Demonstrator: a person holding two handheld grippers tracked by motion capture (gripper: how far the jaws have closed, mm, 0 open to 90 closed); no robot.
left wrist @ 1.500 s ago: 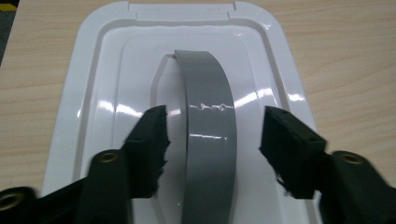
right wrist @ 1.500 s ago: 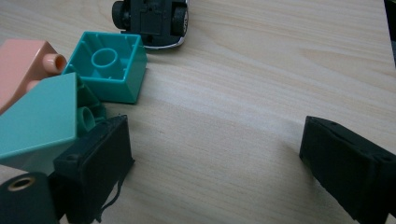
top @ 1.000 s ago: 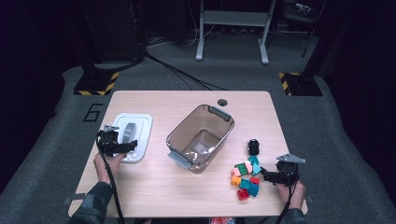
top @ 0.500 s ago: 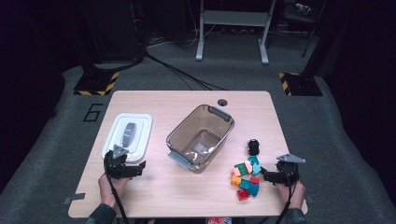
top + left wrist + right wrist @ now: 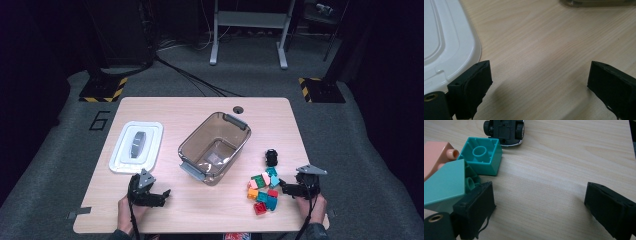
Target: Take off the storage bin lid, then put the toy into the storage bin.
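A clear brownish tub [image 5: 215, 147] stands empty in the middle of the table, its white lid [image 5: 136, 146] lying flat to the left. My left gripper [image 5: 161, 196] rests low near the front edge, below the lid, open with bare wood between its jaws; the lid's rim [image 5: 454, 47] runs along its left jaw. A pile of coloured bricks [image 5: 263, 189] lies at the front right, with a small black toy car [image 5: 271, 157] behind it. My right gripper [image 5: 284, 188] is open just right of the pile. Its left jaw sits against a teal brick [image 5: 445, 186]; nothing lies between the jaws.
A cable hole [image 5: 237, 109] marks the table's far edge. Bare wood stretches between the tub and the front edge. In the right gripper view the toy car [image 5: 504, 131] stands past another upturned teal brick [image 5: 482, 156] and a pink brick [image 5: 435, 155]. Dark floor and stands surround the table.
My left gripper has come away from the lid, moving toward the front edge and lower, and now points right. The right gripper has stayed put.
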